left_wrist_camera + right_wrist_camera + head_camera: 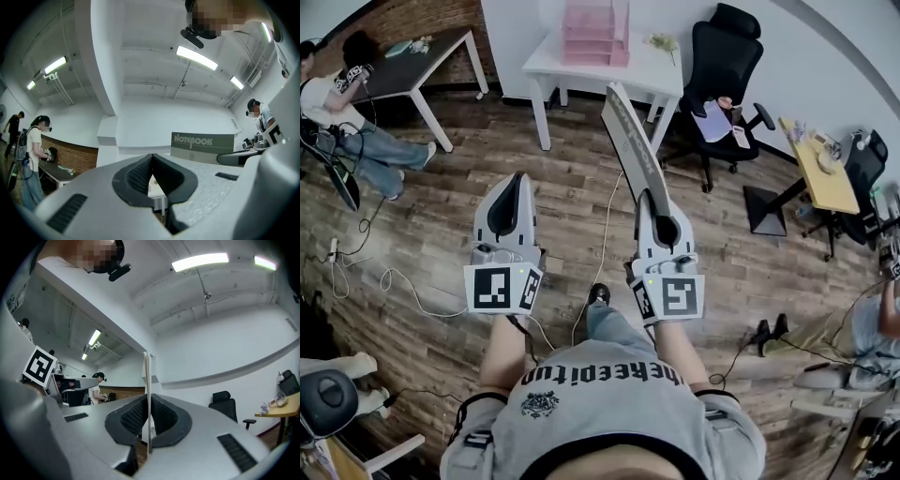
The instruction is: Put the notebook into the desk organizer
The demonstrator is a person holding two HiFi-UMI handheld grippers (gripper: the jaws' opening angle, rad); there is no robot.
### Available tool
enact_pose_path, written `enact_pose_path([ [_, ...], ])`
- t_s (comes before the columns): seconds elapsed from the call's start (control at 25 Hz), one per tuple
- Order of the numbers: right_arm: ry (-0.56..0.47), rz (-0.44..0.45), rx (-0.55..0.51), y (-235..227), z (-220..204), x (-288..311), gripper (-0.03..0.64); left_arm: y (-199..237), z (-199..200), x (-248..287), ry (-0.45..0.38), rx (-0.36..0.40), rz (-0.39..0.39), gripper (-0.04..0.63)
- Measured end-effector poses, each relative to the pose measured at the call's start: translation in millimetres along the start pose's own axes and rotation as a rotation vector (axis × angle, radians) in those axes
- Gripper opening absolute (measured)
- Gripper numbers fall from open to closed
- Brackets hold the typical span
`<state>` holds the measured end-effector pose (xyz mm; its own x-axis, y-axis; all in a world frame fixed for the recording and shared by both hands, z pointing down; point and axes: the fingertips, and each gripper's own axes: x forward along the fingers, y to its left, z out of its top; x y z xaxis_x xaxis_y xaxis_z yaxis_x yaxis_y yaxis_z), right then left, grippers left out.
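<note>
While aloft, R gripper [147, 401] on notebook [633, 141]

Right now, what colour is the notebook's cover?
The notebook is muted grey-green with white lettering, paler below; best in the left gripper view.

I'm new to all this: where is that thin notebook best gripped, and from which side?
Probably its near edge, approached edge-on so the jaws press both flat covers: it is thin and flat. The right tool pinches the notebook that way.
</note>
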<state>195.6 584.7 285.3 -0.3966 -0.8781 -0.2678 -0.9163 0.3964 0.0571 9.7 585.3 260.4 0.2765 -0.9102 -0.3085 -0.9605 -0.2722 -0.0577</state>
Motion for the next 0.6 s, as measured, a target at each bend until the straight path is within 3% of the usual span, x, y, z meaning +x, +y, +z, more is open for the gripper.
enact_pose_path([
  [0.6,-0.008,-0.012,0.013,-73.7,-29.8,143.5,0.009,34.8,-32.8,146.8,-0.019,0.014,0.001,0.005],
])
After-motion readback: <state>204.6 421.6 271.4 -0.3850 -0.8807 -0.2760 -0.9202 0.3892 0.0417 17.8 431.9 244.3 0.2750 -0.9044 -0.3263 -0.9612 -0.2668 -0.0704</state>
